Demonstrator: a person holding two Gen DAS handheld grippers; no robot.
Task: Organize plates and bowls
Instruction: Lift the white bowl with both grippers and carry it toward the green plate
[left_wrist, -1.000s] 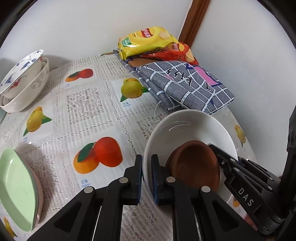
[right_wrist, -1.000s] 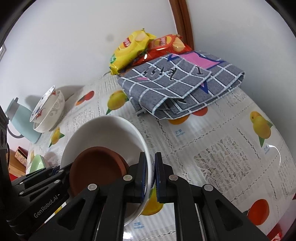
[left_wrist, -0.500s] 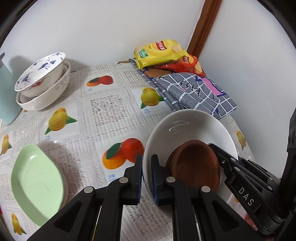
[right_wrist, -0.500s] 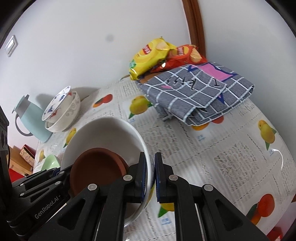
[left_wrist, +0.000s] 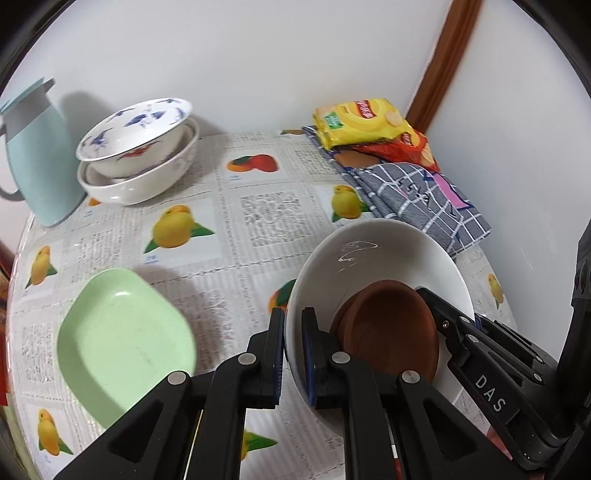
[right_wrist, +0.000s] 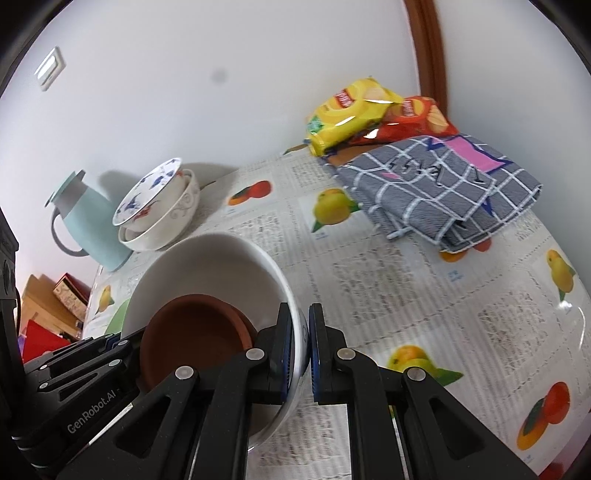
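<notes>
Gripping opposite sides of one white bowl (left_wrist: 376, 258), the left gripper (left_wrist: 293, 347) and the right gripper (right_wrist: 303, 343) each have their jaws nearly closed on its thin rim, at bottom centre of each wrist view. A brown dish (left_wrist: 391, 328) lies inside the bowl. Judging by the clear gap to the fruit-print tablecloth (left_wrist: 236, 221) beneath, the bowl is carried in the air, so the step in hand looks like a two-handed transfer. A green plate (left_wrist: 122, 343) sits at lower left of the left wrist view; two nested patterned bowls (left_wrist: 136, 155) stand at upper left beside a pale blue jug (left_wrist: 37, 155). The next move probably calls for keeping both grips level and lowering the bowl onto a matching stack.
</notes>
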